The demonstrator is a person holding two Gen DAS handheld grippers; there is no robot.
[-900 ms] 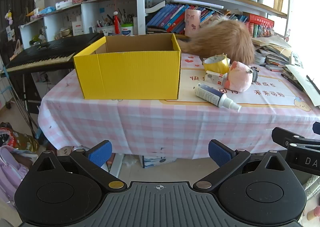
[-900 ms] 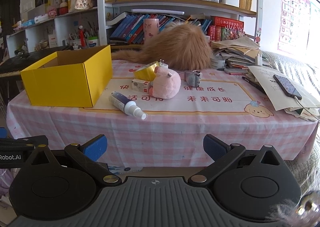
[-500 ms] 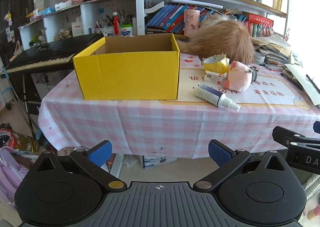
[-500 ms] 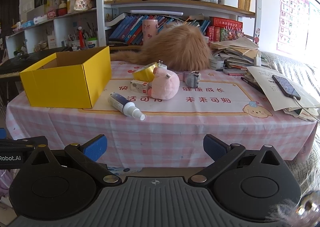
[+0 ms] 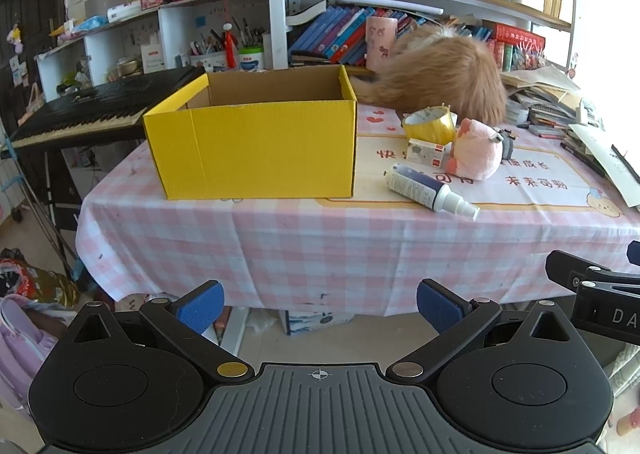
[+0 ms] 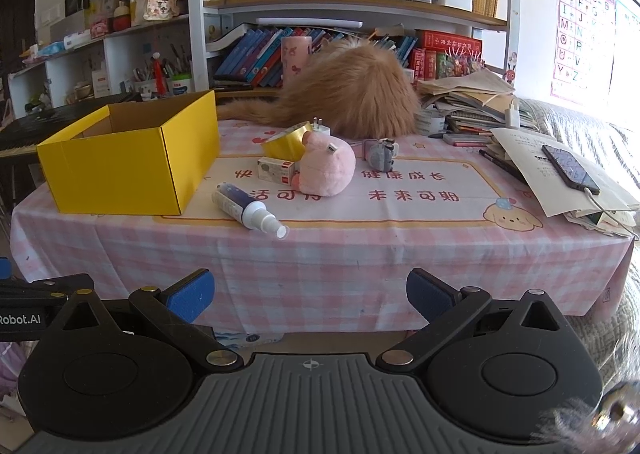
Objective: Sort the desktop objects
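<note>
An open yellow cardboard box [image 5: 256,147] [image 6: 128,169] stands on the left of the pink checked table. Right of it lie a white and blue spray bottle [image 5: 430,190] [image 6: 248,210], a pink plush toy [image 5: 478,153] [image 6: 326,169], a small white box [image 5: 426,151] [image 6: 276,169], a gold tape roll [image 5: 429,125] [image 6: 286,143] and a small grey toy camera [image 6: 381,154]. My left gripper [image 5: 319,306] and right gripper [image 6: 308,296] both stand open and empty, in front of the table's near edge and below its top.
A fluffy orange cat [image 6: 352,93] lies at the back of the table. Stacked papers, pens and a phone [image 6: 570,169] crowd the right side. A keyboard [image 5: 92,109] stands left of the table, bookshelves behind. Bags [image 5: 24,318] lie on the floor at the left.
Both views have shifted very slightly; the cat's head has moved a little. Both grippers stay open and the objects have not moved.
</note>
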